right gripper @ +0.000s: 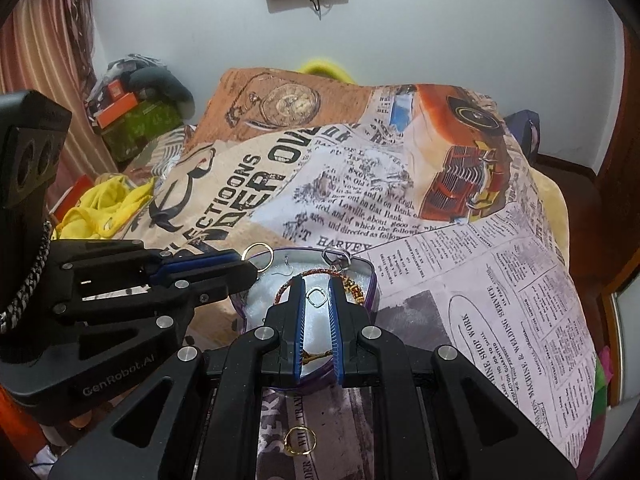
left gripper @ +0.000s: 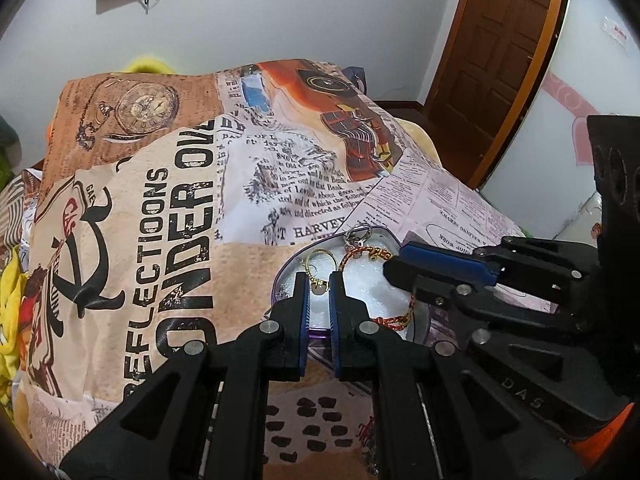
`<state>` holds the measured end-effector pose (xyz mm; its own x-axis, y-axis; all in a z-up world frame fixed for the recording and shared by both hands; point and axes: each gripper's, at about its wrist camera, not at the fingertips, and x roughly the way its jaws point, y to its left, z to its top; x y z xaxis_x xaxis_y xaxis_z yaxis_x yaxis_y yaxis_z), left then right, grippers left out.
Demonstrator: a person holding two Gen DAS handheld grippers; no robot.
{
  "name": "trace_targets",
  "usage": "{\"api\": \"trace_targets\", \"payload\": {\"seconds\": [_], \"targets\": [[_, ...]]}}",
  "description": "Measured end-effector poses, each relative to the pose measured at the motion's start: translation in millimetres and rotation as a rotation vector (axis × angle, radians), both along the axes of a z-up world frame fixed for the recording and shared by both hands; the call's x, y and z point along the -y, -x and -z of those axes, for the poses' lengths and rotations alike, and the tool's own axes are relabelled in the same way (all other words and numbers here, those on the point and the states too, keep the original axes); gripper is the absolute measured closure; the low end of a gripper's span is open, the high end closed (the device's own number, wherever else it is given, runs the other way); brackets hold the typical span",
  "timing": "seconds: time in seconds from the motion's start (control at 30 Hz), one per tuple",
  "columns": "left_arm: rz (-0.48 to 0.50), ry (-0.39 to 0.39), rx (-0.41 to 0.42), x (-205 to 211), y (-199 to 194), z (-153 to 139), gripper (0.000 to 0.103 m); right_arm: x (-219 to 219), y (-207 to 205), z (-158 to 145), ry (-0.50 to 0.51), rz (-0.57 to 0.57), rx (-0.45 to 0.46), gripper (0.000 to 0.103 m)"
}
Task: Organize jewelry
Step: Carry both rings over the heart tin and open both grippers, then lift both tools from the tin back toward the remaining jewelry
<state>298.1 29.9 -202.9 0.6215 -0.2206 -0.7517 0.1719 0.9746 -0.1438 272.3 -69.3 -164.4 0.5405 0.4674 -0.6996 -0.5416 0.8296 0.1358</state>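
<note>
Several pieces already lie in the purple-rimmed tin (right gripper: 370, 280) on the near part of the printed blanket (right gripper: 480, 300), but one gold ring (right gripper: 301, 440) sits outside it. Your left gripper (right gripper: 244, 264) pinches a gold hoop (right gripper: 259, 257) at the tin's left rim, fingers pressed together, while your right gripper (right gripper: 317, 300) hovers slightly spread and empty; letting go off-centre could drop the hoop into the folds. You can read "GenRobot.AI" on the left gripper, and "HARVEY" and "SHOP WORK" on the blanket.
</note>
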Motion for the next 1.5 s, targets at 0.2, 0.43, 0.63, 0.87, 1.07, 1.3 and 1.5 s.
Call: {"api": "trace_targets", "payload": {"seconds": [0.2, 0.43, 0.63, 0.87, 1.07, 1.3, 1.5], "targets": [[0.011, -0.01, 0.002, 3, -1, -1, 0.095, -3, -1, 4, 0.019, -0.01, -0.008, 0.093], [0.005, -0.018, 0.014, 2, 4, -8, 0.095, -7, 3, 0, 0.053, -0.015, 0.021, 0.093], [-0.004, -0.019, 0.037, -1, 12, -21, 0.095, -9, 5, -4, 0.069, -0.011, 0.03, 0.089], [-0.021, -0.01, 0.064, -7, 26, -39, 0.092, -3, 15, -18, 0.074, 0.012, 0.067, 0.07], [-0.029, -0.014, 0.095, -7, 44, -56, 0.075, 2, 27, -34, 0.072, 0.022, 0.105, 0.07], [-0.03, -0.034, 0.114, -6, 65, -67, 0.071, 9, 45, -49, 0.071, 0.039, 0.144, 0.07], [-0.029, -0.049, 0.08, -5, 77, -60, 0.071, 20, 57, -53, 0.075, 0.057, 0.155, 0.07]]}}
